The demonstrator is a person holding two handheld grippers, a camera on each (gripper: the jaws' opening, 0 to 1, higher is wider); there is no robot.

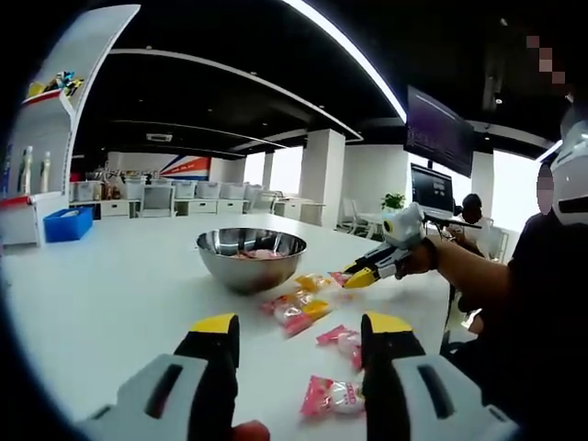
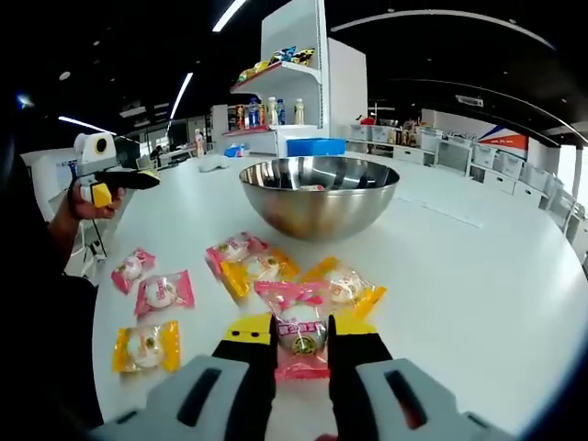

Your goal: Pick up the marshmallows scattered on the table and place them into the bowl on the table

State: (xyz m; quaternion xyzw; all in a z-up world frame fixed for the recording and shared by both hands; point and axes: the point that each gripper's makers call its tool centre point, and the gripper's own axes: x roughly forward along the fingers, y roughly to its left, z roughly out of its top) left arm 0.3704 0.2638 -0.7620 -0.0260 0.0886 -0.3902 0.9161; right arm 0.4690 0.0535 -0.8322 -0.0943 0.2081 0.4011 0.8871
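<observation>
Left gripper view: left gripper [image 1: 299, 335] rising from 6 o'clock, yellow-tipped fingers [image 1: 214, 324] spread wide with nothing between them, hovering above white table [image 1: 110, 285]. Steel bowl [image 1: 251, 258] just past centre toward 12 o'clock, something pink inside. Wrapped marshmallows [image 1: 299, 310] strewn on the tabletop from the bowl's foot down toward 5 o'clock: yellow and pink packets near the bowl, one pink packet [image 1: 333, 396] just beside the right fingertip. Right gripper [image 1: 363, 272] reaching in from 3 o'clock, held by a hand, tips low over the packets beside the bowl; too small to tell whether anything sits in its grip.

Right gripper view: right gripper [image 2: 301, 335] coming up from 6 o'clock, fingers drawn in narrow around a pink packet [image 2: 300, 336] lying flat on the table, tips at its two sides. More packets spread from 9 o'clock to centre: a yellow packet [image 2: 146, 346] at 8 o'clock, two pink ones above it, a pink-and-yellow cluster just under the bowl. Bowl toward 12 o'clock, a few pieces inside. Left gripper at 10 o'clock, held in a hand off the table edge, well apart from the packets.
</observation>
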